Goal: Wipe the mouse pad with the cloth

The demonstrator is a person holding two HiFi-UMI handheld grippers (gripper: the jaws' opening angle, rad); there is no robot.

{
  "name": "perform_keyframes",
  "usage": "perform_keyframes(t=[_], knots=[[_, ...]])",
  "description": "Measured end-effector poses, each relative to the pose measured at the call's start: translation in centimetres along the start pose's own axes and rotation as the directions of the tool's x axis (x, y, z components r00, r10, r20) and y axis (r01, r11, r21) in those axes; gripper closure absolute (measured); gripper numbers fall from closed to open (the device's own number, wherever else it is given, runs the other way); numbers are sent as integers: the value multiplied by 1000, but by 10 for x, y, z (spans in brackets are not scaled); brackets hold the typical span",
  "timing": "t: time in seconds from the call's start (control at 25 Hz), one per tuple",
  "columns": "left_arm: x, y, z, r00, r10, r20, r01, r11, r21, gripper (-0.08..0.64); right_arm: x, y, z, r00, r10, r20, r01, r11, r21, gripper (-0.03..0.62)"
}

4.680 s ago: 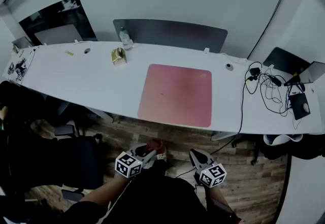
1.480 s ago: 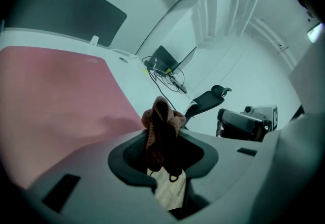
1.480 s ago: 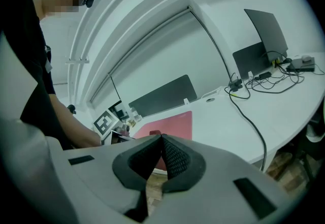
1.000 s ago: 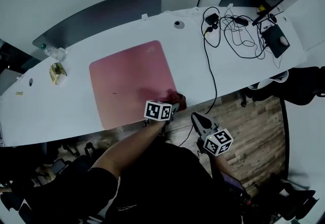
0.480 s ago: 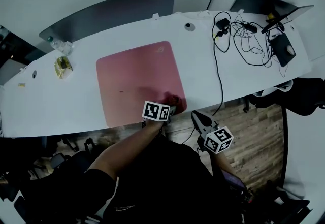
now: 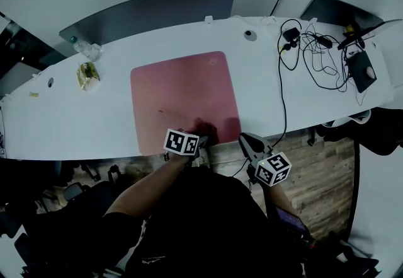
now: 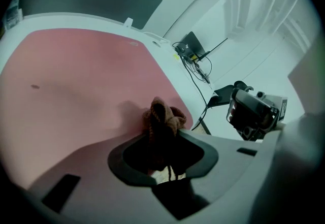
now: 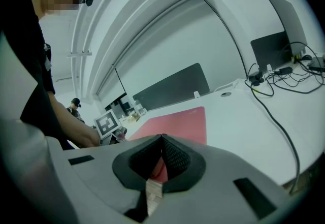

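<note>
A pink mouse pad (image 6: 182,97) lies on the white desk (image 6: 69,125). My left gripper (image 6: 203,138) is shut on a bunched brown-red cloth (image 6: 206,129) that rests on the pad near its front edge, right of the middle. In the left gripper view the cloth (image 7: 163,115) sticks out between the jaws of the left gripper (image 7: 163,134) onto the mouse pad (image 7: 76,75). My right gripper (image 6: 249,142) hangs off the desk's front edge over the floor, jaws together and holding nothing. In its own view the right gripper (image 8: 161,139) points along the mouse pad (image 8: 183,119).
Tangled black cables (image 6: 315,50), a laptop (image 6: 343,12) and a mouse (image 6: 368,72) crowd the desk's right end. A yellowish packet (image 6: 88,75) and a bottle (image 6: 85,48) sit far left. A grey partition (image 6: 151,12) backs the desk. Wooden floor (image 6: 315,163) lies below.
My left gripper has slid the cloth leftwards along the pad's front edge, away from the near right corner. The right gripper has stayed beside the desk edge.
</note>
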State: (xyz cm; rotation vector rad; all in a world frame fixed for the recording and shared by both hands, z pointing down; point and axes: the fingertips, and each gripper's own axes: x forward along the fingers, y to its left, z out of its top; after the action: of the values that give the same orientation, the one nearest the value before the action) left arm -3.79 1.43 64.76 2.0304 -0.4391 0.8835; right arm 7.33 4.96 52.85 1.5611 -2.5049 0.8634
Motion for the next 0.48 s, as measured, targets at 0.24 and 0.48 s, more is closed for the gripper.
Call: perform_keyframes(t=[0.24,0.48], knots=[[-29,26,-13,1000,7,3,-7,1000,10,440,12,5,1,1000,24,-18,-24,1000,-10,568],[-58,51,-29,999,41,12,-41,999,32,440,27,14,5,998,61,-34,-63,997,-37,568]])
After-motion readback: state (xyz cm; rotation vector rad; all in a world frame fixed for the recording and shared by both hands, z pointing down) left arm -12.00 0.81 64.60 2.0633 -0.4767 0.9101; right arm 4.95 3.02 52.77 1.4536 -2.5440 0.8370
